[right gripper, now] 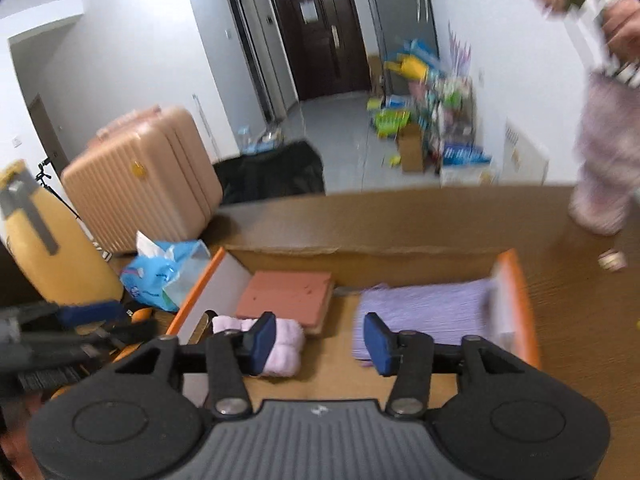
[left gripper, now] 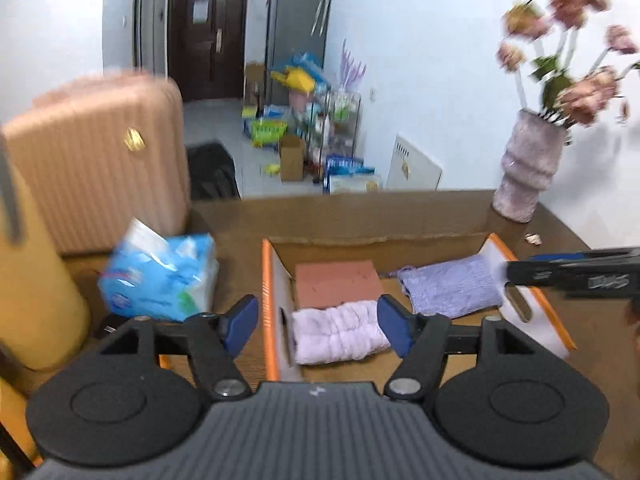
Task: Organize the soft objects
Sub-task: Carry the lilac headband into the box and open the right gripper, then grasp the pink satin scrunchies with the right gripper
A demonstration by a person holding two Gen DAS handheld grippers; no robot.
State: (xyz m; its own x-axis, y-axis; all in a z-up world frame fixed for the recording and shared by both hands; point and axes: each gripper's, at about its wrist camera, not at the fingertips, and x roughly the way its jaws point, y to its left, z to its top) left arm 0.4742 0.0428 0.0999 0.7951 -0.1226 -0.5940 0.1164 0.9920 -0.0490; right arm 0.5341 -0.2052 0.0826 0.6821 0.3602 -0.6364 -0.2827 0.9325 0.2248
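Wooden table (left gripper: 400, 212) at frame centre, we note open box (left gripper: 272, 280) holding rolled pink towel (left gripper: 336, 332), purple cloth (left gripper: 452, 284), terracotta block (left gripper: 336, 284), left gripper (left gripper: 318, 324) and right gripper (right gripper: 318, 338) jaws apart, empty

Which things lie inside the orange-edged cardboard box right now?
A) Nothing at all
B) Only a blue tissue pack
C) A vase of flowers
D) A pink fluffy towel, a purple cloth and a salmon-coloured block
D: the box holds the pink fluffy towel, the purple cloth and the salmon-coloured block; the tissue pack sits outside it.
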